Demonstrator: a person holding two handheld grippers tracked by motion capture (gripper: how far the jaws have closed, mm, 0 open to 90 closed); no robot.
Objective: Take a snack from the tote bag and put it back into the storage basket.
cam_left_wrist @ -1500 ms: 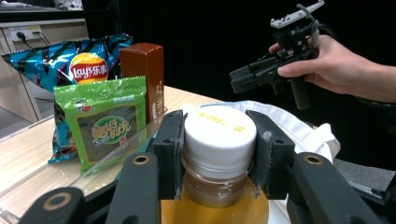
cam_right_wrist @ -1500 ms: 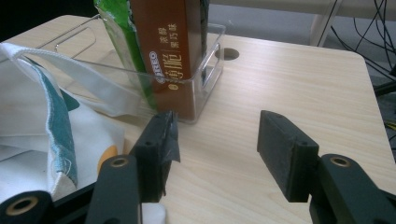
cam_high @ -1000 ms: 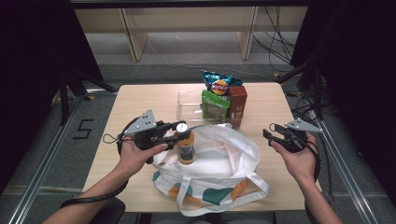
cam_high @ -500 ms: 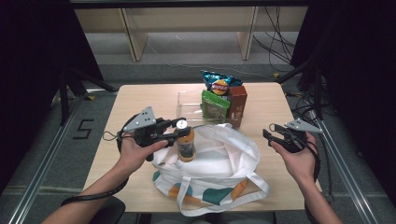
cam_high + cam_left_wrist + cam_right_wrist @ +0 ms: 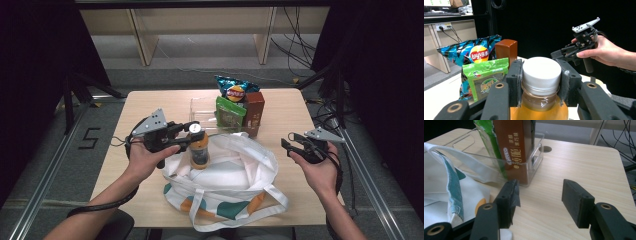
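Amber liquid fills the clear plastic bottle with a white screw cap (image 5: 199, 148) that we hold upright in the left gripper (image 5: 187, 135), pads clamped on either side of the cap, above the left rim of the white canvas tote bag with orange and teal print (image 5: 235, 187). We keep the right gripper (image 5: 292, 145) over the pale wooden table (image 5: 165, 102), right of the bag, jaws apart with nothing between them. Behind the bag, a clear plastic bin (image 5: 202, 107) holds a green snack pouch (image 5: 229, 113), a brown carton (image 5: 255, 107) and a blue crisp bag (image 5: 232, 90).
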